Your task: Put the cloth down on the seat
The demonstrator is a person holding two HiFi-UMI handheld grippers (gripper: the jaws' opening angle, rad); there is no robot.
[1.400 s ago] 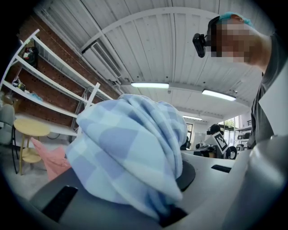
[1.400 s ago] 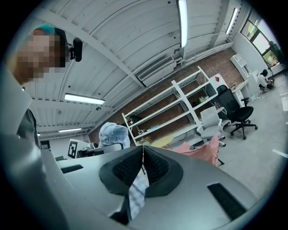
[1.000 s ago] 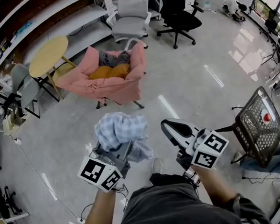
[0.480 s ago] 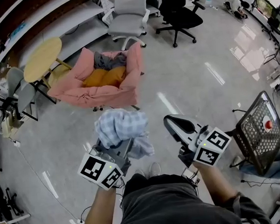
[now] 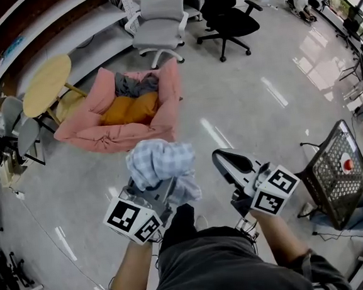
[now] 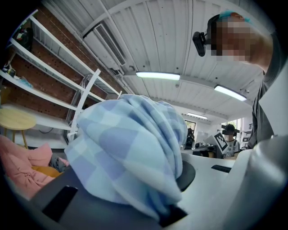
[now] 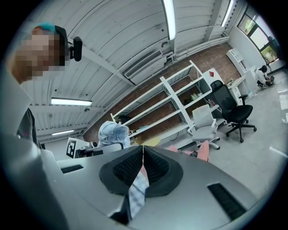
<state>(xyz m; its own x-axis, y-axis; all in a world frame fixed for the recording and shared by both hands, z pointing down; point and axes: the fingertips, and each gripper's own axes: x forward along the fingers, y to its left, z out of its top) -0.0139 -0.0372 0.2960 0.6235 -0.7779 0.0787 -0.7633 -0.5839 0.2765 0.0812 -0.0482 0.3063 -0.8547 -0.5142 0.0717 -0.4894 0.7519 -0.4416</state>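
Observation:
A light blue checked cloth (image 5: 158,164) is bunched up in my left gripper (image 5: 152,189), which is shut on it at waist height; in the left gripper view the cloth (image 6: 130,152) fills the middle and hides the jaws. The seat is a pink armchair (image 5: 166,92) on the floor ahead, holding an orange cushion (image 5: 128,109) and a grey garment (image 5: 136,84). My right gripper (image 5: 224,161) is beside the cloth, apart from it, with its jaws together. A thin checked strip (image 7: 136,190) shows in the slit between those jaws; in the head view nothing hangs from them.
A round wooden table (image 5: 45,78) stands left of the armchair, with a grey office chair (image 5: 158,20) and a black one (image 5: 226,4) behind it. A black mesh chair (image 5: 332,167) is at my right. White shelving runs along the back left, and a cable lies on the floor.
The armchair has slid down and nearer in the head view as the person walks towards it. Both grippers keep their pose, and the cloth stays in the left one.

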